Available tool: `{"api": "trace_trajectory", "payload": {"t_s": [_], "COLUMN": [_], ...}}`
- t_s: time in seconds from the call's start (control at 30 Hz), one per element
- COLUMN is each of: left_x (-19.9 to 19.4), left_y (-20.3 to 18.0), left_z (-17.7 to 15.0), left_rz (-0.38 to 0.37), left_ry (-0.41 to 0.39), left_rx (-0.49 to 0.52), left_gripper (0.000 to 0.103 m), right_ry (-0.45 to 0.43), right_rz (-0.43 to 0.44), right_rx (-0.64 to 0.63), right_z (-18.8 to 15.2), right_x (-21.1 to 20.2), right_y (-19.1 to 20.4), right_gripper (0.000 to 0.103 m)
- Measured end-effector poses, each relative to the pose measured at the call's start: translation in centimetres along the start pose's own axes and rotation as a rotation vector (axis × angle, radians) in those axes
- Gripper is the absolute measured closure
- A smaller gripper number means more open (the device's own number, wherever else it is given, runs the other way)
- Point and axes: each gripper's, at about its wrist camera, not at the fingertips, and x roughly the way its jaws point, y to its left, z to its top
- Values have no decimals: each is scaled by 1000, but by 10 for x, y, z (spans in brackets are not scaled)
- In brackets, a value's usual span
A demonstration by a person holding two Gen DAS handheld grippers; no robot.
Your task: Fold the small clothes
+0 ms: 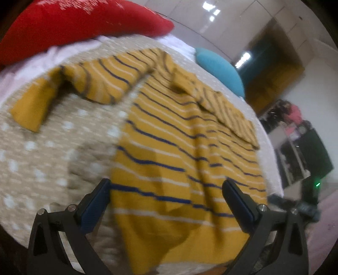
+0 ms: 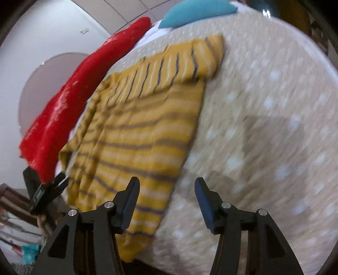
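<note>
Both hand-held grippers, left (image 1: 166,203) and right (image 2: 166,201), gape over the striped shirt (image 1: 169,148); only the right view shows the left.

Bed (image 1: 52,148): beige spotted cover lying across it. Red pillow (image 1: 84,23) and teal pillow (image 1: 219,67) resting at its far end. White walls (image 2: 42,31) and glossy white panels (image 1: 211,19) reflecting ceiling lights. Wooden doorway (image 1: 272,72) standing open beyond. Cluttered shelving (image 1: 295,143) standing beside the bed.

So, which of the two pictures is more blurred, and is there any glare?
Right wrist view: stronger motion blur, the striped shirt and dotted bedspread smeared. Left wrist view: milder blur; ceiling lights glare at the top. Both bend at fisheye edges.
</note>
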Motion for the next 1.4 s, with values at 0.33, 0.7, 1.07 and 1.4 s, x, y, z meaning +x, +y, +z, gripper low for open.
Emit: {"api": "trace_trajectory", "payload": {"t_s": [0.33,0.7,1.07,1.4], "left_x": [2,-39,-79,-72], "left_y": [-8,-7,-30,-2], "left_z": [0,-41,-37,-32], "left_rz": [154,173,253,210], "left_ry": [53,61,-179,-183], "left_rx": [-11,-13,137,127], "left_gripper": [91,92,26,23], "right_ry": [-65,-119,-142,-38], "right_rz": [42,30,-55,-58], "right_rx": [-44,27,-230,-437], "right_z": [-22,-65,-9,104], "right_x": [38,-35,-29,141], "right_y": [35,-9,72,217], "right_gripper": [94,93,74,54]}}
